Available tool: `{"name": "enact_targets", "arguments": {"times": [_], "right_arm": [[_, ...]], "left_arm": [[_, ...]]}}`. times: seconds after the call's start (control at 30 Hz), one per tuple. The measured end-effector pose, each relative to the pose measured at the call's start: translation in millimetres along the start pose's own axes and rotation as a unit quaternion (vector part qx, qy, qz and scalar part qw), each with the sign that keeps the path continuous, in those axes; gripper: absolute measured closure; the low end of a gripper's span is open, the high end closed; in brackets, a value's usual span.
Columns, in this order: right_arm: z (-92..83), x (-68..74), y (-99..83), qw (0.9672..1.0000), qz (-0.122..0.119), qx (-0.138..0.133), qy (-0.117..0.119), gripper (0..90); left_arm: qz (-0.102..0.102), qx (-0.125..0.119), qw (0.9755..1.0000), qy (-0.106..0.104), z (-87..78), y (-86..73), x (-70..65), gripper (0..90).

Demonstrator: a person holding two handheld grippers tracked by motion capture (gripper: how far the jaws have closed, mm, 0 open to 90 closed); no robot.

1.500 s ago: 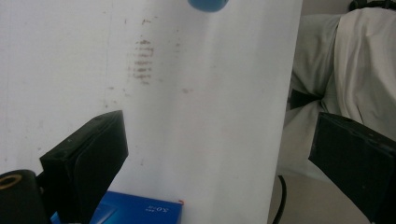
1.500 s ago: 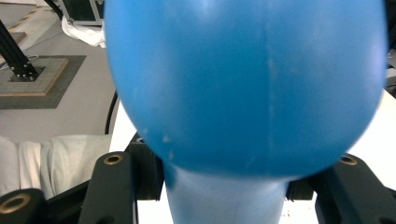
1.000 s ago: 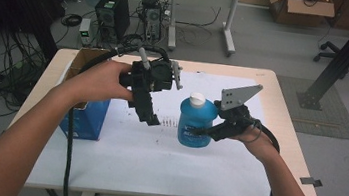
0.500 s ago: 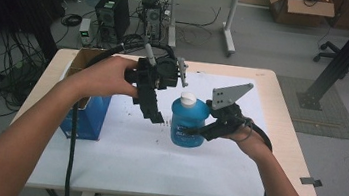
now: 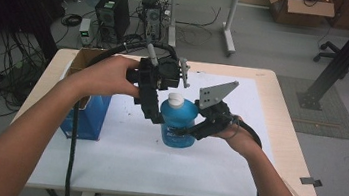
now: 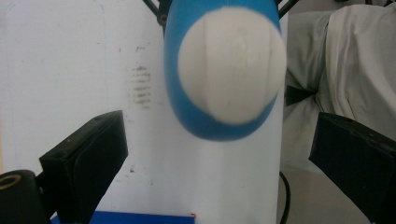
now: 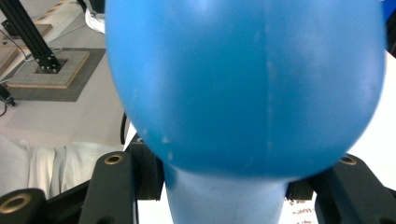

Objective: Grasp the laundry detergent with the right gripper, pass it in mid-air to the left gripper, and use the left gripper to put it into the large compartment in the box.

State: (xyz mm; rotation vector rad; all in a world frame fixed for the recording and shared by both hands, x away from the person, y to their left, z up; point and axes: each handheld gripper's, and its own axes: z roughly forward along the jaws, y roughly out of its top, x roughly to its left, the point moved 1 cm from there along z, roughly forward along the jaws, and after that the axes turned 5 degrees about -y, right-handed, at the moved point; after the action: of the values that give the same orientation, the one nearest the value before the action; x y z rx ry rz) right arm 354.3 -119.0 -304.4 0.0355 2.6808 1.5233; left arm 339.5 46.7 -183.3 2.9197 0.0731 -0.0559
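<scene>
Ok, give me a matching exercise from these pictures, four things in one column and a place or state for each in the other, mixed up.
Things:
1. blue bottle
2. white cap
3. left gripper
4. blue box

States or places:
a. jaws open, above the cap
b. clamped in the right gripper
c. on top of the bottle
d. at the table's left edge

Pairs: 1-b, 2-c, 3-a, 4-d

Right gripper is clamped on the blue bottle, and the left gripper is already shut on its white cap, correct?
Not quite: the left gripper is open, its jaws apart on either side of the white cap, as the left gripper view shows. The right gripper does clamp the blue bottle.
</scene>
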Motion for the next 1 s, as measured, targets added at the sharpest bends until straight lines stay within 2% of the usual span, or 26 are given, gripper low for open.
{"name": "enact_targets", "arguments": {"times": [0.17,0.43,1.0], "right_arm": [[8.8,-1.8,2.3,1.0000,0.000,0.000,0.009,44.0],[17.1,-2.5,5.7,0.9997,-0.003,0.000,0.022,44.0],[19.2,-3.2,8.5,0.9997,-0.002,-0.003,0.025,44.0]], "left_arm": [[0.007,0.003,1.0000,0.001,1.1,1.9,-0.5,4.5],[0.006,0.004,1.0000,-0.001,3.6,5.0,0.2,4.4],[0.013,0.014,0.9998,0.002,11.5,15.4,2.6,4.4]]}}
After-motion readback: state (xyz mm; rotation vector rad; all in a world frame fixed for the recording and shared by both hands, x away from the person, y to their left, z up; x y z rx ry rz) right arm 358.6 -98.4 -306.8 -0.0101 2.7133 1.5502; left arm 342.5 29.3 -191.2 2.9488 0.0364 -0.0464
